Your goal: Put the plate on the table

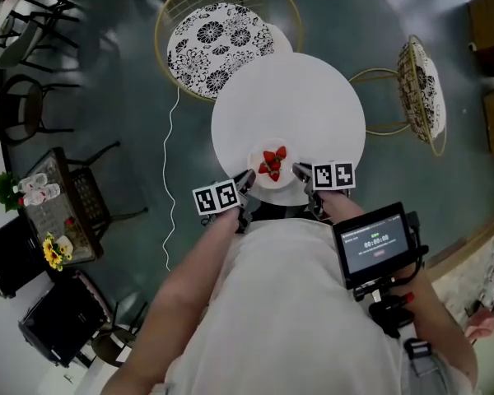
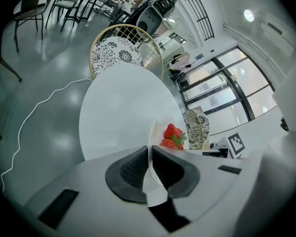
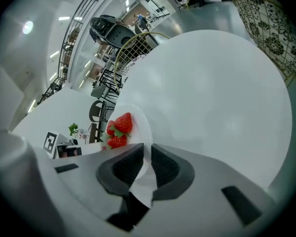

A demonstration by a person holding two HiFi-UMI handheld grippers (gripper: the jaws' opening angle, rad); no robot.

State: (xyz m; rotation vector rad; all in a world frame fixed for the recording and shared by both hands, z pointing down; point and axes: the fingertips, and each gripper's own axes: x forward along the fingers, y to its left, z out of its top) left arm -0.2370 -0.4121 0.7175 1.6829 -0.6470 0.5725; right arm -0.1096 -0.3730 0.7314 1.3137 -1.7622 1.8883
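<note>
Left gripper (image 1: 249,178): jaws clamped on the left rim of the small round white plate (image 1: 285,179)
Right gripper (image 1: 300,171): jaws clamped on the right rim
Plate: carries red strawberries (image 1: 272,163), at the near edge of the round white table (image 1: 288,97); contact unclear
Beyond: gold wire chair (image 1: 218,44) with a floral cushion

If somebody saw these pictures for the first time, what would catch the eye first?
The red strawberries on a white plate, at the near edge of the round white table. The left gripper and right gripper each clamp its rim from opposite sides. A flower-patterned chair stands beyond.
</note>
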